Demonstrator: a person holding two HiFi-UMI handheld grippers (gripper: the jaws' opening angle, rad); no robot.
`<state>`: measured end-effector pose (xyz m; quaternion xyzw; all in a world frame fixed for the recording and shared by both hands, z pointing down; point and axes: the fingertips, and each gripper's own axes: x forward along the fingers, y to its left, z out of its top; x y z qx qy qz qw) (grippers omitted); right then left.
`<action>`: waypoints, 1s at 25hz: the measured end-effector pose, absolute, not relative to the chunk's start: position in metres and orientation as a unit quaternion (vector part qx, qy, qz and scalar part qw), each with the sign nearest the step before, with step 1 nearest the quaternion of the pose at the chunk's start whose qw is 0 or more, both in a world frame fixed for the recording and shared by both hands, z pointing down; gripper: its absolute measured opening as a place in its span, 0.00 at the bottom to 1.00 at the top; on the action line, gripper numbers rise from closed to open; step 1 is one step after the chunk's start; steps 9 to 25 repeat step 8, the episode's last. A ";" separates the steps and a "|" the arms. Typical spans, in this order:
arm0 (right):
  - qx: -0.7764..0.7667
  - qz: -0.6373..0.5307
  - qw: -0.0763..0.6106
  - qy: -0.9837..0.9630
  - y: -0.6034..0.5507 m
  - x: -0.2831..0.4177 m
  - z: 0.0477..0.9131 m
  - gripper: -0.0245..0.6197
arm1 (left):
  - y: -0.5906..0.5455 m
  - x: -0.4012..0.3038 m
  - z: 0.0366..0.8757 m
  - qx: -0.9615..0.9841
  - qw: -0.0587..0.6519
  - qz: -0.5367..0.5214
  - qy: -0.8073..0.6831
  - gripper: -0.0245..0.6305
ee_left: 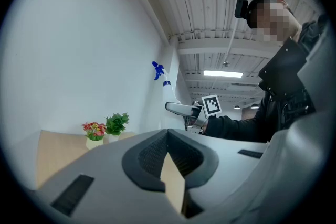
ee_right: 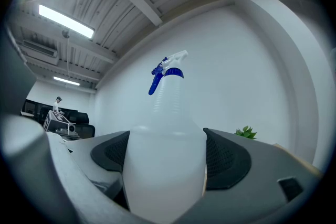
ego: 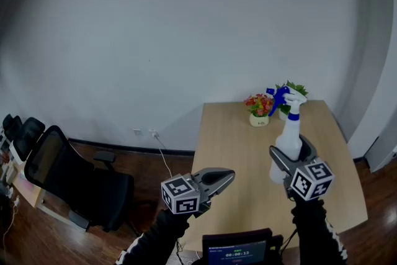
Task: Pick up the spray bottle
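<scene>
A white spray bottle (ego: 288, 138) with a blue trigger and collar stands upright, held above the wooden table (ego: 231, 146). My right gripper (ego: 290, 154) is shut on the bottle's lower body. In the right gripper view the bottle (ee_right: 168, 134) fills the gap between both pads, its nozzle pointing left. My left gripper (ego: 223, 177) hangs over the table's front left corner, shut and holding nothing. The left gripper view shows the bottle (ee_left: 167, 93) raised at mid-frame, with the right gripper (ee_left: 181, 108) around it.
A small pot of red flowers (ego: 259, 110) and a green potted plant (ego: 291, 95) sit at the table's far edge by the white wall. A black office chair (ego: 74, 183) stands on the floor to the left. A small screen device (ego: 236, 250) is at the bottom centre.
</scene>
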<state>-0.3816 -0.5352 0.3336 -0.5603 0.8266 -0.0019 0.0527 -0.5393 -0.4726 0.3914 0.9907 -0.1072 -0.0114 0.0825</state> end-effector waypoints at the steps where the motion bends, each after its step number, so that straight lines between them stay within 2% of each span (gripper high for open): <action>1: -0.563 -0.001 0.052 0.825 -0.536 -0.381 0.334 0.66 | -0.473 -0.539 0.391 0.991 0.084 -0.012 -0.108 0.03; 25: -0.566 -0.003 0.054 0.822 -0.537 -0.378 0.339 0.66 | -0.474 -0.539 0.394 0.990 0.084 -0.014 -0.111 0.03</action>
